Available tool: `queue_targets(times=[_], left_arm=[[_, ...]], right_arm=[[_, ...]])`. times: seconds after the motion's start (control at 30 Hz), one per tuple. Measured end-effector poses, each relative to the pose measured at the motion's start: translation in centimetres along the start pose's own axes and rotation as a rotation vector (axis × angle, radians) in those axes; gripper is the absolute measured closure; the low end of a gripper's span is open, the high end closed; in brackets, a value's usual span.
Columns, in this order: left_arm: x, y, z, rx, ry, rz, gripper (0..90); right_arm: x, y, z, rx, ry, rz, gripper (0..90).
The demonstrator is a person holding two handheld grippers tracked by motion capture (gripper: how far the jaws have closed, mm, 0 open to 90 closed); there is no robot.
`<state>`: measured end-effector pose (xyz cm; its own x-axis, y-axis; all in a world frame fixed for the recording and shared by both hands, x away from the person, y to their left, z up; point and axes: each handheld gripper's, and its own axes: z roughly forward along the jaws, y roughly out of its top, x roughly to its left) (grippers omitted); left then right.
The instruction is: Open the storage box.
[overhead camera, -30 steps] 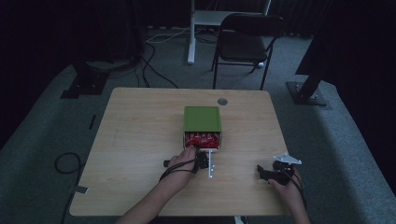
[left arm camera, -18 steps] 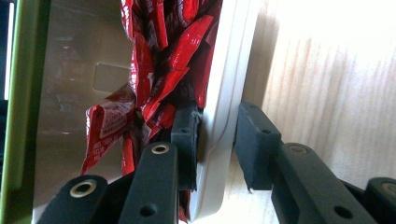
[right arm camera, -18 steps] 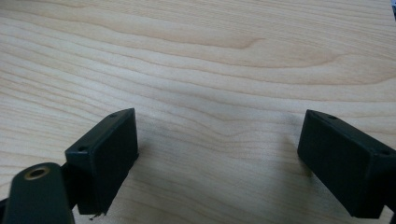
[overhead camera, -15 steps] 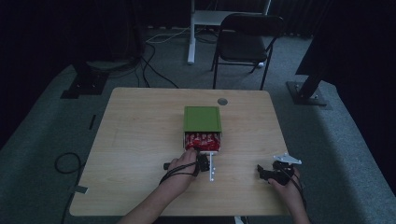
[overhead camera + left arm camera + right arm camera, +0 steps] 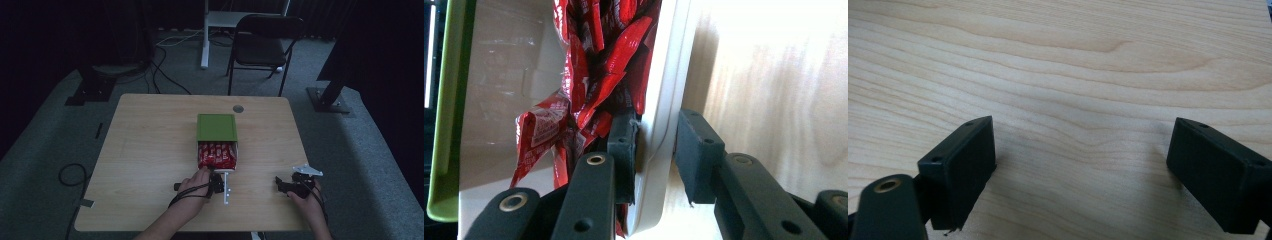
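Two tools in play on the pale wooden tabletop (image 5: 150,150). The left tool (image 5: 218,181) sits at the near end of a white rectangular plastic box (image 5: 663,90) and is clamped on its front wall: in the left gripper view one black pad lies inside against the wall, among the wrappers, the other just outside it over bare wood. The box rests near the middle of the tabletop, long axis running away from the person. A flat green lid (image 5: 216,127) covers its far part; the near part is open and shows a heap of red foil snack wrappers (image 5: 217,155), crinkled, with white print too small to read. In the left gripper view the wrappers (image 5: 594,75) crowd up against the inner pad. The right tool (image 5: 292,185) rests low over the tabletop near its front right edge, well apart from the box, jaws standing wide with only wood grain (image 5: 1083,100) between them. A dark folding chair (image 5: 262,42) stands on the grey carpet beyond the far edge.
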<state>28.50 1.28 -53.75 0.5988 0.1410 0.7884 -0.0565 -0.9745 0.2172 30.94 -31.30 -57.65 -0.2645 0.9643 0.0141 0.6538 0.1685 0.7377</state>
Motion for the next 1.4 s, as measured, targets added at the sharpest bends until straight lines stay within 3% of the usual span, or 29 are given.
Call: queue_targets(times=[0.47,0.67,0.8,1.4], left_arm=[[-1.3,-0.2,-1.1,-0.004,0.006,0.007,71.2],[-1.9,-0.1,-1.8,0.009,-0.018,0.021,71.3],[-2.2,-0.2,-2.4,0.002,-0.031,0.01,71.3],[-3.2,0.0,-3.8,-0.008,-0.046,0.007,71.2]], right_arm=[[0.0,0.0,0.0,0.0,0.0,0.0,11.6],[0.0,0.0,0.0,0.0,0.0,0.0,11.6],[0.0,0.0,0.0,0.0,0.0,0.0,11.6],[0.0,0.0,0.0,0.0,0.0,0.0,11.6]])
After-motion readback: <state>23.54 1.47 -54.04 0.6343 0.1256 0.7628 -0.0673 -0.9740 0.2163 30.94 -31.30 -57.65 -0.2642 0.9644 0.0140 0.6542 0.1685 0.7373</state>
